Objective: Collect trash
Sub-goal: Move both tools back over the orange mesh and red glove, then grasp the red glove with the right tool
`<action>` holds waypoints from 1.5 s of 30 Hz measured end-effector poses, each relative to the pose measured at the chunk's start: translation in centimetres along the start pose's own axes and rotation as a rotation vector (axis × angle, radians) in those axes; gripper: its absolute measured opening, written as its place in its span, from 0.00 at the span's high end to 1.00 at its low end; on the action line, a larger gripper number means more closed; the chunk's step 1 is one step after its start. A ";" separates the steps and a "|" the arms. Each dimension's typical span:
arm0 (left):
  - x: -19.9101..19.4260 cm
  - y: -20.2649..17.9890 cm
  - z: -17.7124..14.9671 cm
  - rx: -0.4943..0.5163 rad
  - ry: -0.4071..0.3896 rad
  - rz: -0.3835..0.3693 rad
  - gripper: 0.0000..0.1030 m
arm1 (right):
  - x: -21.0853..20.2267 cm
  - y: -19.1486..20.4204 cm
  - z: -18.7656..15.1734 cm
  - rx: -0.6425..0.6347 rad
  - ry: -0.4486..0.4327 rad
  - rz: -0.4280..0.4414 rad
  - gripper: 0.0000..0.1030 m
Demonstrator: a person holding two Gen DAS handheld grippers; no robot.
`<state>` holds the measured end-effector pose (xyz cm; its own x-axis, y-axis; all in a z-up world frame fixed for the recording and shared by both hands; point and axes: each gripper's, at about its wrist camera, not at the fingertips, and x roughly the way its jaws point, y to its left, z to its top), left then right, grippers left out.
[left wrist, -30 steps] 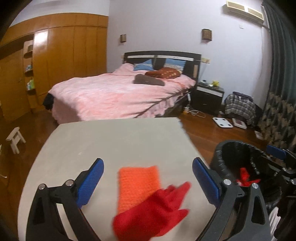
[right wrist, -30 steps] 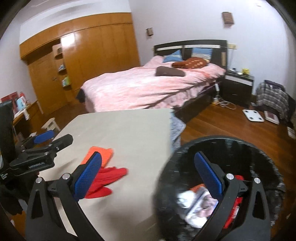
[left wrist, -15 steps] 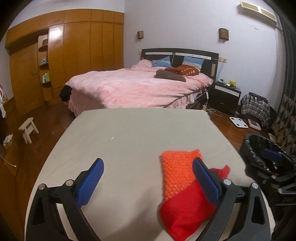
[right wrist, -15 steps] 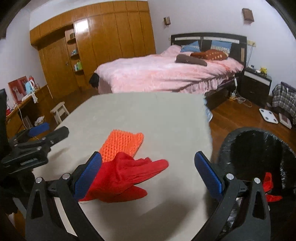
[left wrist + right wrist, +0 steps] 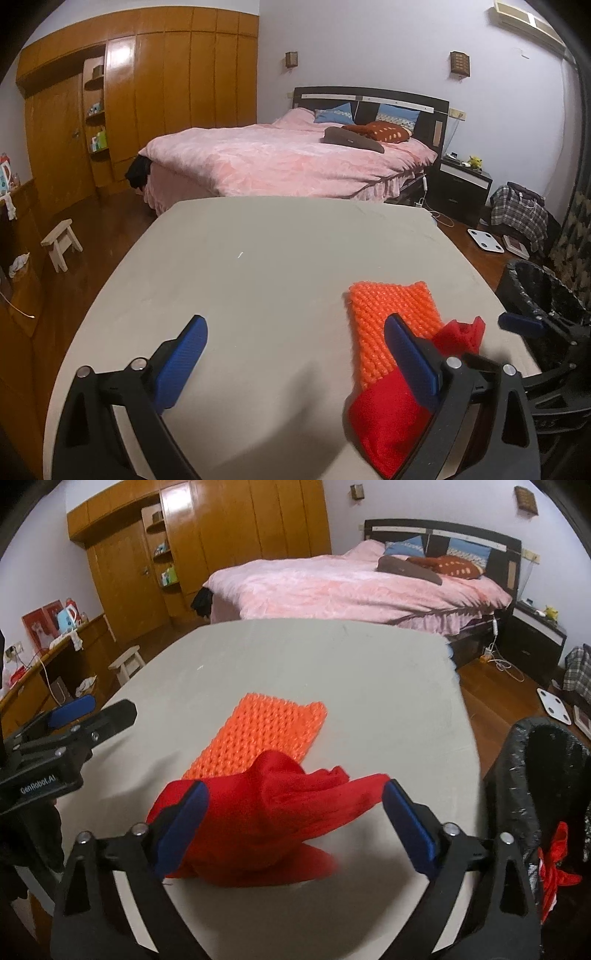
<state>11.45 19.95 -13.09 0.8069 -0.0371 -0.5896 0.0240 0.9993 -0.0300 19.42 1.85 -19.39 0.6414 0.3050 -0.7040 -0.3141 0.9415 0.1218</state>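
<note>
Closing my right gripper (image 5: 293, 818) on the red cloth (image 5: 266, 812), I have the heap between its jaws, though the pads have not yet pinched it. It lies on the table (image 5: 332, 672), overlapping the near end of the orange knitted mat (image 5: 266, 734). I should bite only red fabric and keep clear of the mat. My left gripper (image 5: 295, 358) gapes empty, left of the cloth. I judge the black-lined bin (image 5: 546, 775), right of the cloth, the drop point.

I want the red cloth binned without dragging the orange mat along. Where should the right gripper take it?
Grip the raised bunched hump of the red cloth, coming from above. The right gripper already straddles it, jaws closing. Its far edge overlaps the orange mat, so pinch the nearer bulk.
</note>
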 end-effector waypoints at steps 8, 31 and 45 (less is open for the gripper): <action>0.4 0.4 -0.1 -0.011 0.010 0.002 0.08 | 1.4 0.5 -0.9 -0.017 0.065 0.036 0.46; -0.4 -1.4 0.4 0.015 0.000 -0.014 0.08 | -3.7 -0.7 0.3 0.005 0.004 0.130 0.82; 0.1 -3.2 0.4 0.023 0.015 -0.036 0.08 | -2.2 -2.2 -0.8 0.001 0.056 0.069 0.82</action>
<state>11.69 16.78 -12.78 0.7961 -0.0730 -0.6007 0.0666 0.9972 -0.0329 18.13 -1.05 -18.69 0.5779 0.3606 -0.7321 -0.3556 0.9187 0.1718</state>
